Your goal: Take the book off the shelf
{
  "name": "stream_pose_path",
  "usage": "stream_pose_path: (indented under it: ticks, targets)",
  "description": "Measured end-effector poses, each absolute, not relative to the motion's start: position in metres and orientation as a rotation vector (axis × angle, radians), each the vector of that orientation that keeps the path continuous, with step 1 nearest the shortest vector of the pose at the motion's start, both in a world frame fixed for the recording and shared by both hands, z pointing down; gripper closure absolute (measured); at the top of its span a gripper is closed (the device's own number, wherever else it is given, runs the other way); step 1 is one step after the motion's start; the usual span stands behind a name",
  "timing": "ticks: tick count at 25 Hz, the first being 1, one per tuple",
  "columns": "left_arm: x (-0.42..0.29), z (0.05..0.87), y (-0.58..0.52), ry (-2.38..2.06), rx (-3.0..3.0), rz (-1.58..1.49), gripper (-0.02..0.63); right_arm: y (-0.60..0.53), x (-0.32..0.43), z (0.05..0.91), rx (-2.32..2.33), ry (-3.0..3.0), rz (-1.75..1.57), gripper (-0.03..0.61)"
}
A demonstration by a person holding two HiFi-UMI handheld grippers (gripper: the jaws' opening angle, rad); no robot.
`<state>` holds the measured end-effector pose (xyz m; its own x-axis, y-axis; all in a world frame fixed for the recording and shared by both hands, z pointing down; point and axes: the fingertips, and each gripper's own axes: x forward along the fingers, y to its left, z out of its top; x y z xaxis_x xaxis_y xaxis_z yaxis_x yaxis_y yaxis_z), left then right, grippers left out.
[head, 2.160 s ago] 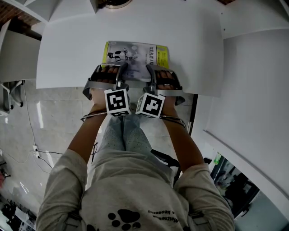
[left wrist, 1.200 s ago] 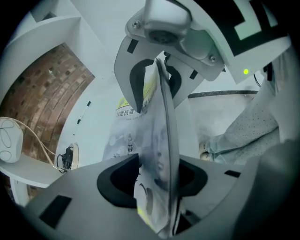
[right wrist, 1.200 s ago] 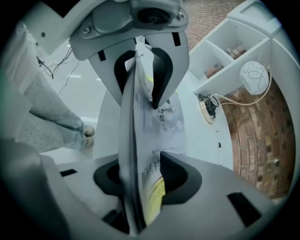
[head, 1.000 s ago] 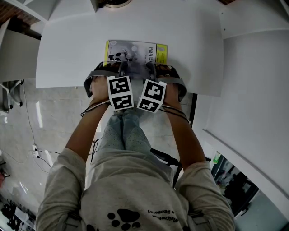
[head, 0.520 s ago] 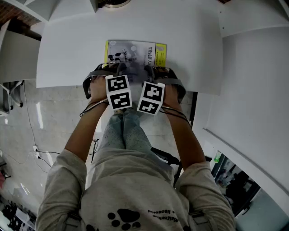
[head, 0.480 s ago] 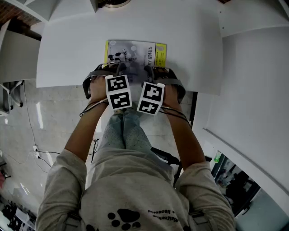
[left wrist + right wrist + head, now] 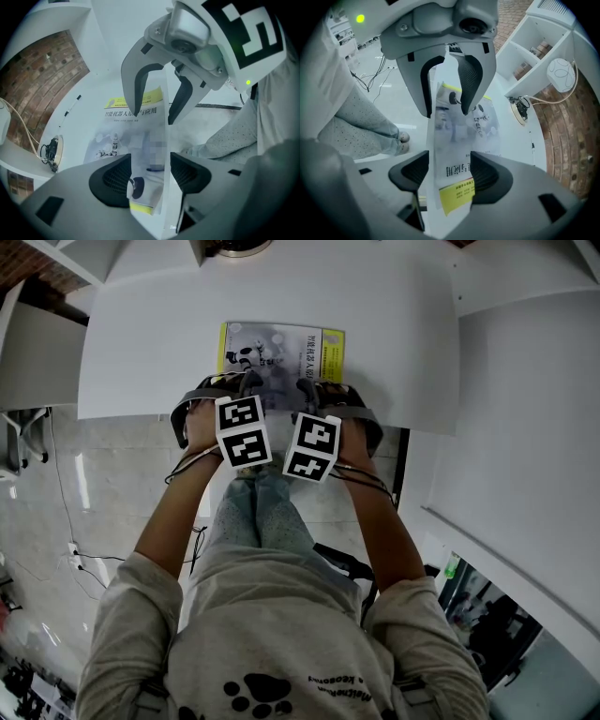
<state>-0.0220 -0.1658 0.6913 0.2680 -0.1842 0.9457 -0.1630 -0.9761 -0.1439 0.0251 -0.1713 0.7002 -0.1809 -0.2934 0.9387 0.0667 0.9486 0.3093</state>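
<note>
The left gripper (image 7: pixel 150 171) is pointing steeply down with its jaws spread, having just been opening, and is straddling the near edge of the book (image 7: pixel 138 140) without pinching it. Just beside it, the right gripper (image 7: pixel 450 176) is likewise holding its jaws wide after opening further, with the book's yellow-labelled corner sitting loose between them. The book is lying flat, cover up, at the near edge of the white tabletop (image 7: pixel 141 343).

Bare shelf (image 7: pixel 131 352) lies open either side of the book (image 7: pixel 281 348); a white panel (image 7: pixel 525 427) walls the right.
</note>
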Motion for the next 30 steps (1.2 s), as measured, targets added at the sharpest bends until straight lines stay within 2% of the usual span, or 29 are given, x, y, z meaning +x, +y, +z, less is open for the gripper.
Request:
stream_pose_path:
  ticks: [9,12,22,25,30]
  targets:
    - [-0.019,0.668,-0.164,0.451,-2.505,-1.775,0.362,-0.172,0.018,0.675,0.255,-1.758,-0.360,0.311]
    - [-0.019,0.655,-0.169,0.495,-2.501,-1.745,0.387,-0.174,0.016,0.665,0.275,-1.767,-0.370,0.313]
    - [-0.018,0.619,-0.172,0.576,-2.469,-1.700,0.547,-0.185,0.011,0.618,0.405,-1.801,-0.461,0.503]
    - [-0.019,0.610,-0.170,0.609,-2.469,-1.689,0.581,-0.182,0.010,0.609,0.426,-1.810,-0.476,0.528]
    - [-0.017,0.591,-0.169,0.670,-2.478,-1.642,0.603,-0.175,0.011,0.596,0.460,-1.813,-0.481,0.552]
